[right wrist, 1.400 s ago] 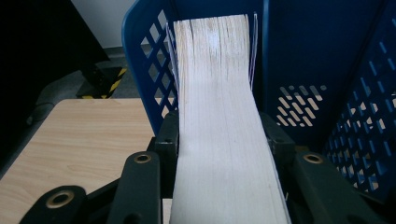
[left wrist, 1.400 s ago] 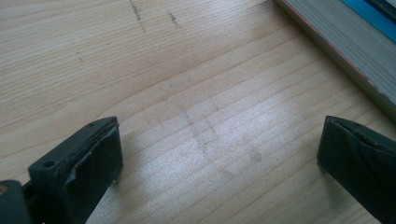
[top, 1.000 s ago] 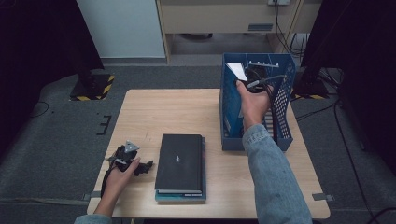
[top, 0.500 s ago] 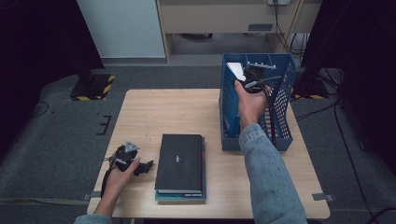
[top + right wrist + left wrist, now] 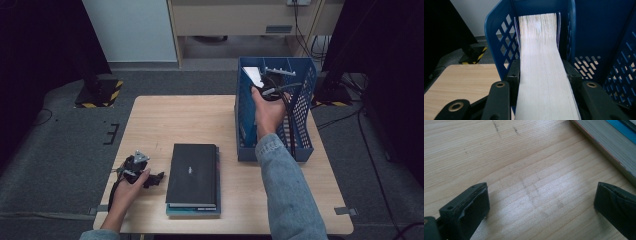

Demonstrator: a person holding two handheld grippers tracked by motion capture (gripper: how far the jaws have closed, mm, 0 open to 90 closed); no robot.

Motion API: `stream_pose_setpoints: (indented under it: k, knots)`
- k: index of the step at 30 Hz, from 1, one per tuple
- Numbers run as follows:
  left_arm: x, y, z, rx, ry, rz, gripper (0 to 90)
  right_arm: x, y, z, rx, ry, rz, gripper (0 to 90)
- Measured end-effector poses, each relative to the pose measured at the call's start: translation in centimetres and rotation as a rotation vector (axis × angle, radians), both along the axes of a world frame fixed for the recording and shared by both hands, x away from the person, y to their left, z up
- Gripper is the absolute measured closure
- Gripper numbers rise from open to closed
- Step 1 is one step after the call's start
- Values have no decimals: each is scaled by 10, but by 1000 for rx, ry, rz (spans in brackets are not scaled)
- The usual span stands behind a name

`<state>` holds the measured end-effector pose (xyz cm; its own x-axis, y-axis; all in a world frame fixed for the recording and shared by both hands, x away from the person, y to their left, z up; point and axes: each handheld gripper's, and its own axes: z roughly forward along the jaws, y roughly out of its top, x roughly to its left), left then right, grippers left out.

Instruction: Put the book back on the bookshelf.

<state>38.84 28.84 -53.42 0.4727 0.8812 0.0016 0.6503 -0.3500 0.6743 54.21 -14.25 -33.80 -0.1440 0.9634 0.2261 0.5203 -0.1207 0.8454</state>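
My right hand-held gripper [image 5: 541,75] clamps a thick white-paged book [image 5: 541,62] inside the blue perforated plastic file rack [image 5: 499,37], page edge up, long axis running up frame centre; my left hand-held gripper [image 5: 541,205] rests released on the tabletop [image 5: 524,157].

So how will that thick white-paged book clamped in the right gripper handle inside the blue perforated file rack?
The book probably stays stiff: its thick page block shows no sag. The right gripper pinches both covers, so slipping seems unlikely. The blue rack walls likely prevent tipping.
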Motion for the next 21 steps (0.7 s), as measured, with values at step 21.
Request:
stream_pose_setpoints:
  k: [21]
  knots:
    - [0,-1,0,1,1,-3,0,-8,0,-5,-20,4,42,571]
